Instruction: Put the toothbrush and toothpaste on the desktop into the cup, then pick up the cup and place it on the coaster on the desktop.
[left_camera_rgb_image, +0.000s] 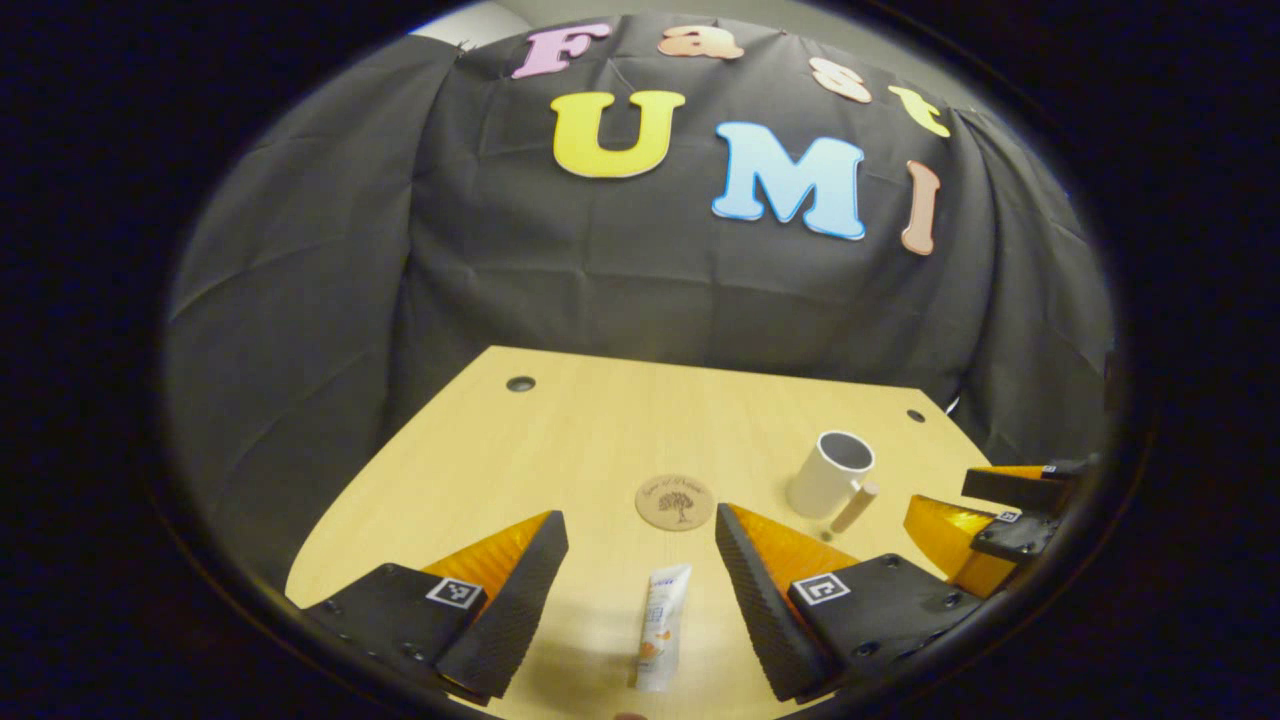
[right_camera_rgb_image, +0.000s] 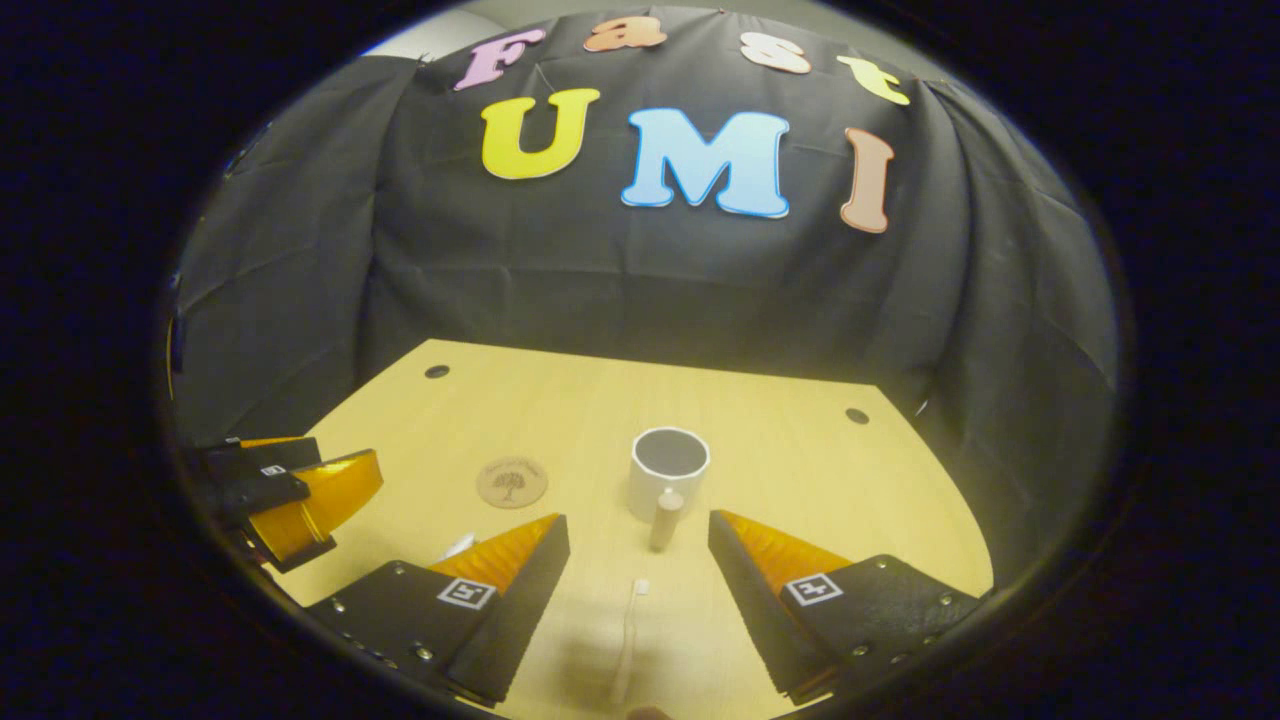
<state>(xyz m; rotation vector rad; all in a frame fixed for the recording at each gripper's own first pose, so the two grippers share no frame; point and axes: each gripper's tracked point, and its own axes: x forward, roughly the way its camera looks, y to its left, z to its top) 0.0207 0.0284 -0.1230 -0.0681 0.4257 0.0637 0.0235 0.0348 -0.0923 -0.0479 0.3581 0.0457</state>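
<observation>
Toothpaste (left_camera_rgb_image: 662, 628) lies flat on the desktop (left_camera_rgb_image: 560, 440) at the bottom centre of the left gripper view, lengthwise between the two fingers of the left gripper (left_camera_rgb_image: 640, 570), whose jaws stand wide open above it, touching nothing. Just beyond the tube, at mid-frame, sits the round coaster (left_camera_rgb_image: 675, 501). To its right stands the white cup (left_camera_rgb_image: 830, 473), upright and empty, its wooden handle (left_camera_rgb_image: 855, 507) pointing toward the lower right. At the right edge of that frame the right gripper (left_camera_rgb_image: 985, 520) hangs above the desk, near the cup.

Seen from the right gripper view, the toothbrush (right_camera_rgb_image: 627, 640) lies at the bottom centre, lengthwise in the gap between that gripper's own fingers; its jaws are likewise spread wide, and grip nothing. The cup (right_camera_rgb_image: 668, 484) stands at the centre of the frame beyond the brush, handle (right_camera_rgb_image: 665, 518) toward the camera, with the coaster (right_camera_rgb_image: 512, 482) to its left, apart from it. The left gripper (right_camera_rgb_image: 300, 495) shows at the left edge
</observation>
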